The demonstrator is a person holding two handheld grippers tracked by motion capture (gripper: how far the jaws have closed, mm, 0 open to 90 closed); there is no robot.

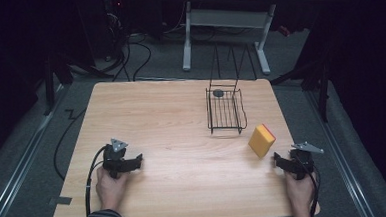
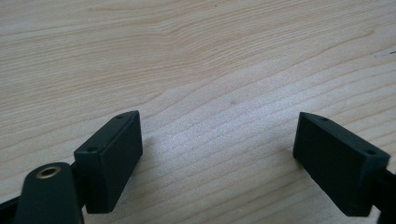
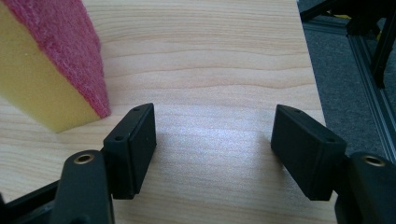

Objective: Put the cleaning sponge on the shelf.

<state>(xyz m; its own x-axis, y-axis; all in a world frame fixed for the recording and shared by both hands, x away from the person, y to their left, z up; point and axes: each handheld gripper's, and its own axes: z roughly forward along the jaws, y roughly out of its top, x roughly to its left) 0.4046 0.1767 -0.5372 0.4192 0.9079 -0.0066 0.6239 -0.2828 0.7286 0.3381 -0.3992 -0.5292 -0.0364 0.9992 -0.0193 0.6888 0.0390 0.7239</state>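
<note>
On the left of the pale wooden worktop [image 1: 182, 139], the left claw [image 1: 139, 160] rests low on the wood with its jaws standing wide and nothing between them; the left gripper view looks down on bare grain between the two black pads [image 2: 112, 158]. It seems best left there, out of the way, unless a second hold proves needed. Farther along, toward the far side, sits a black wire basket with tall looped handles [image 1: 225, 109], and what looks like a small dark round object [image 1: 218, 92] lies at its back end. To the right of the basket and nearer the person stands the yellow foam sponge with a red scouring face [image 1: 262, 140], tipped up on an edge rather than lying flat. The right claw [image 1: 277, 160] sits just beside it at the worktop's right edge, jaws spread wide and gripping nothing; in the right gripper view the sponge [image 3: 46, 70] stands off to the left of the gap, near the left pad [image 3: 133, 149] but not between the jaws. The step in hand looks like reaching for the sponge, so the right claw should swing left to bring the gap square over it, close across the yellow and red faces, and squeeze gently, since foam gives and a tilted block may topple if nudged.
</note>
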